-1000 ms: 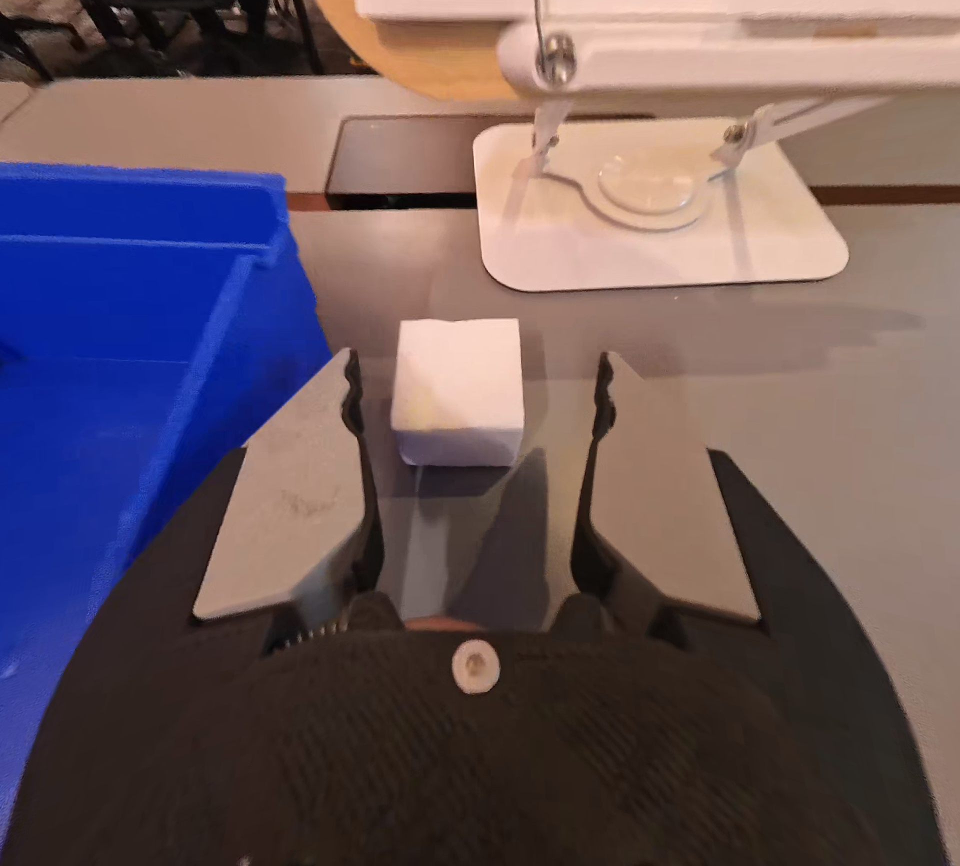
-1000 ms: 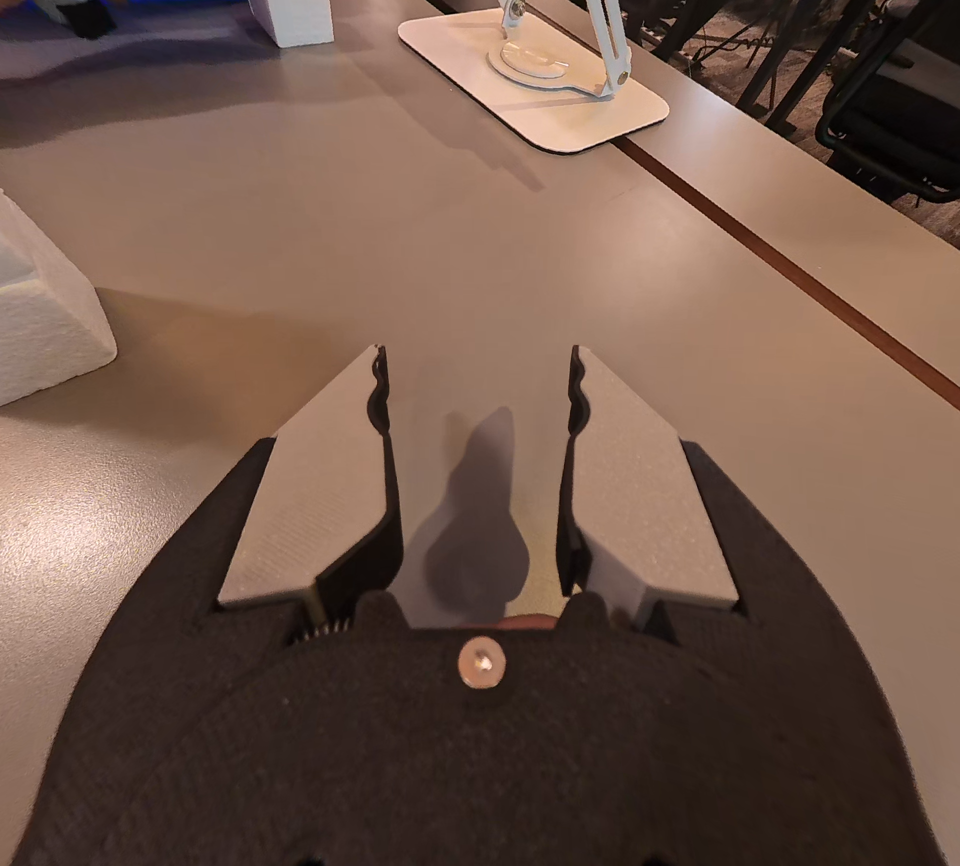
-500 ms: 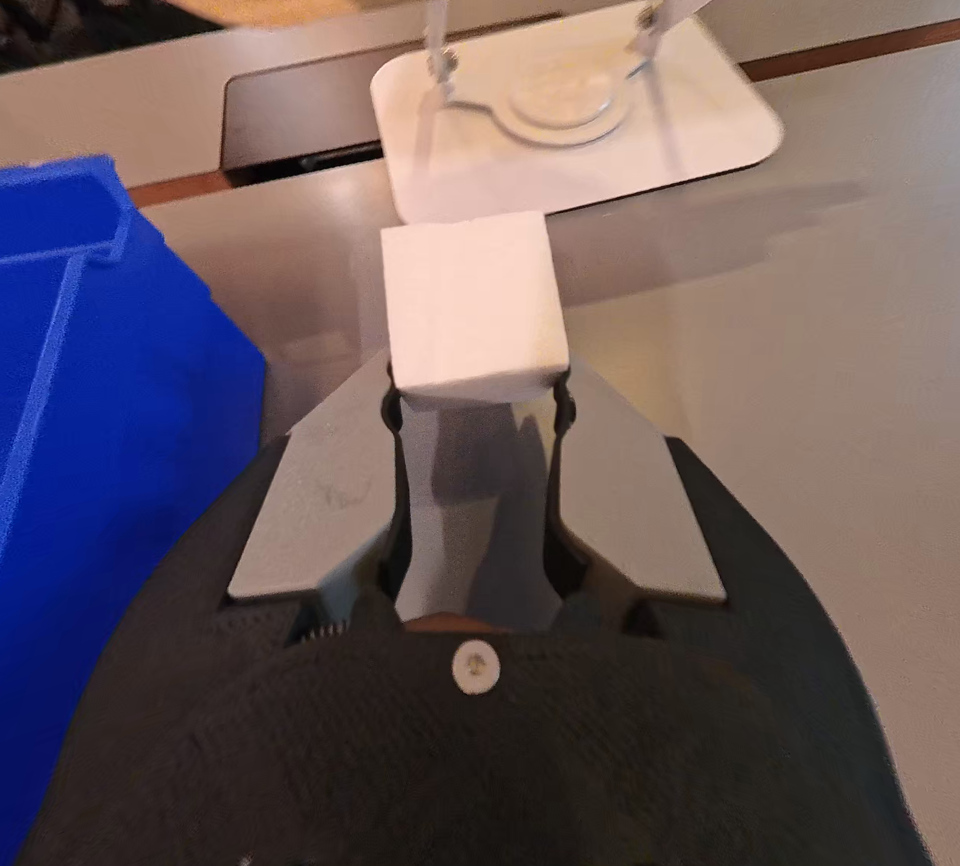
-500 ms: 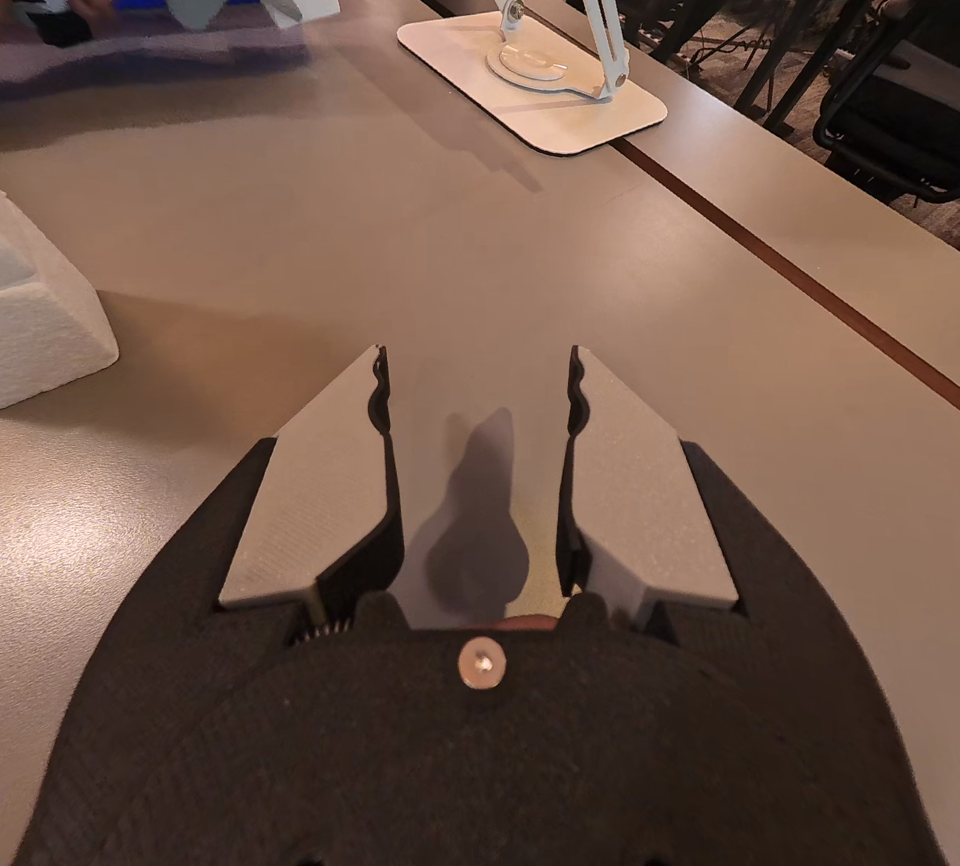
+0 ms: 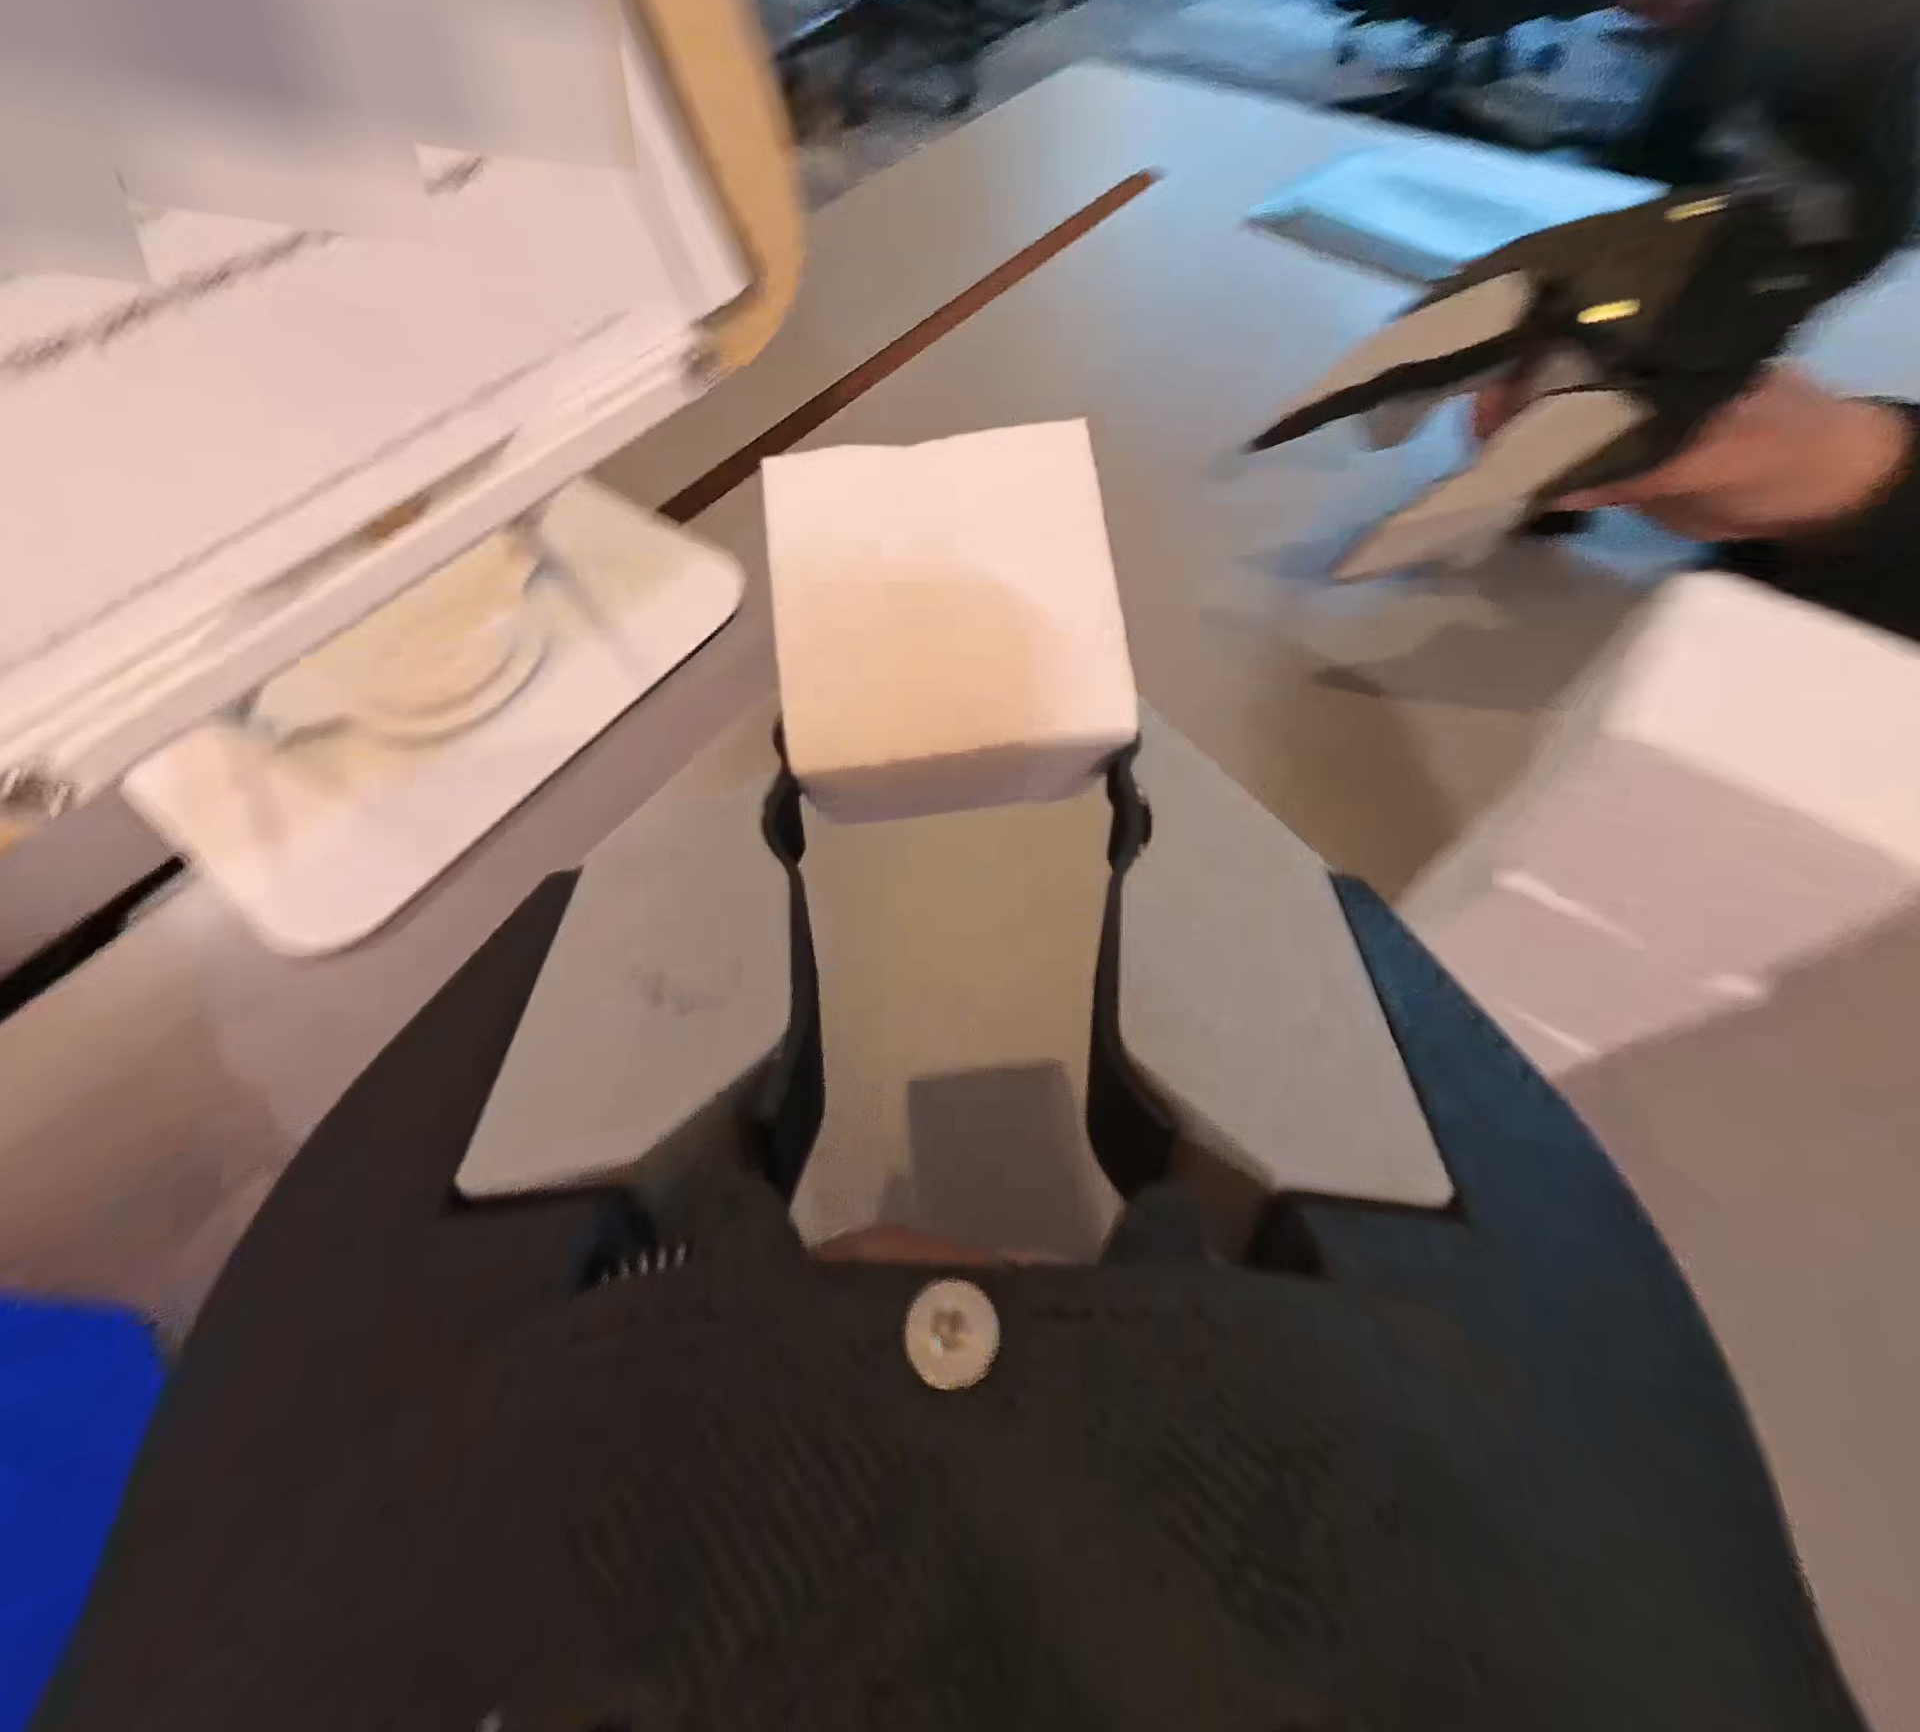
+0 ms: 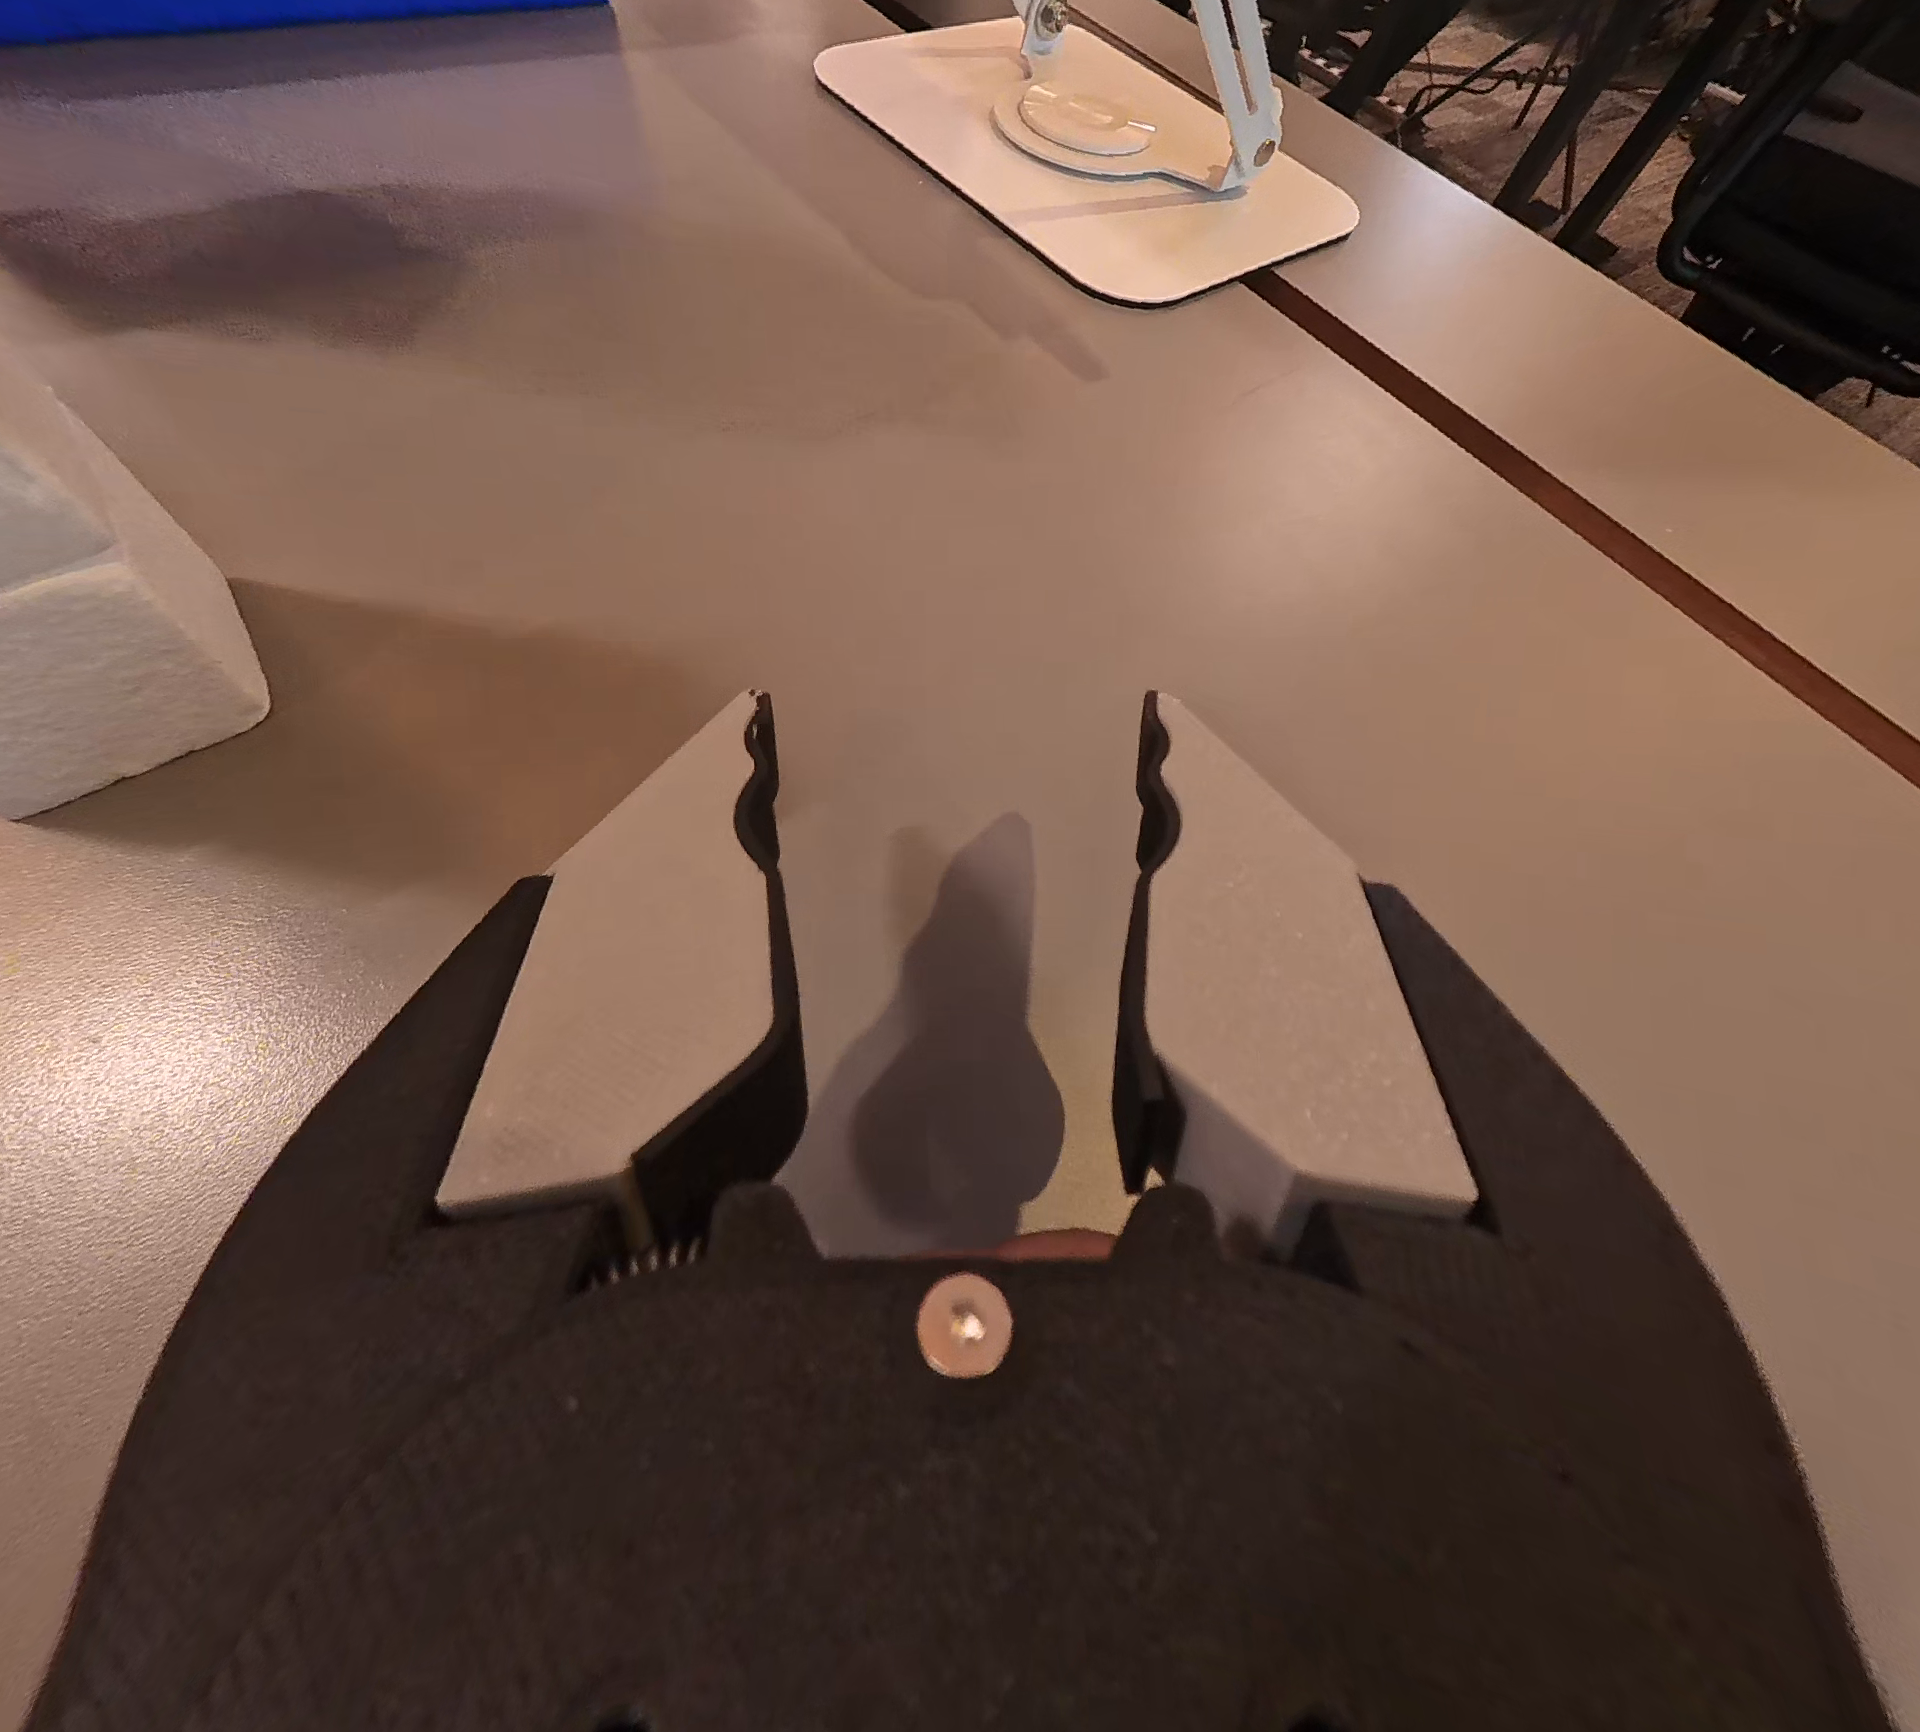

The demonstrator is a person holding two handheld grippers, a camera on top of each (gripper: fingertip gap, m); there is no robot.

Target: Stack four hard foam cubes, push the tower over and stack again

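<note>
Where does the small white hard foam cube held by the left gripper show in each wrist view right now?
Left wrist view: the small white hard foam cube sits at centre frame, clamped at the tips of the left gripper, above the grey table.
Right wrist view: not in it; the right gripper is open and empty.
Shared landmark: the flat white stand base plate, left of the cube in the left view, upper middle in the right.

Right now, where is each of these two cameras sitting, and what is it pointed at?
Left wrist view: on the left gripper, looking along its fingers at the held foam cube; the right gripper and a hand show beyond.
Right wrist view: on the open right gripper, facing bare table.
Both show the white stand base.
</note>
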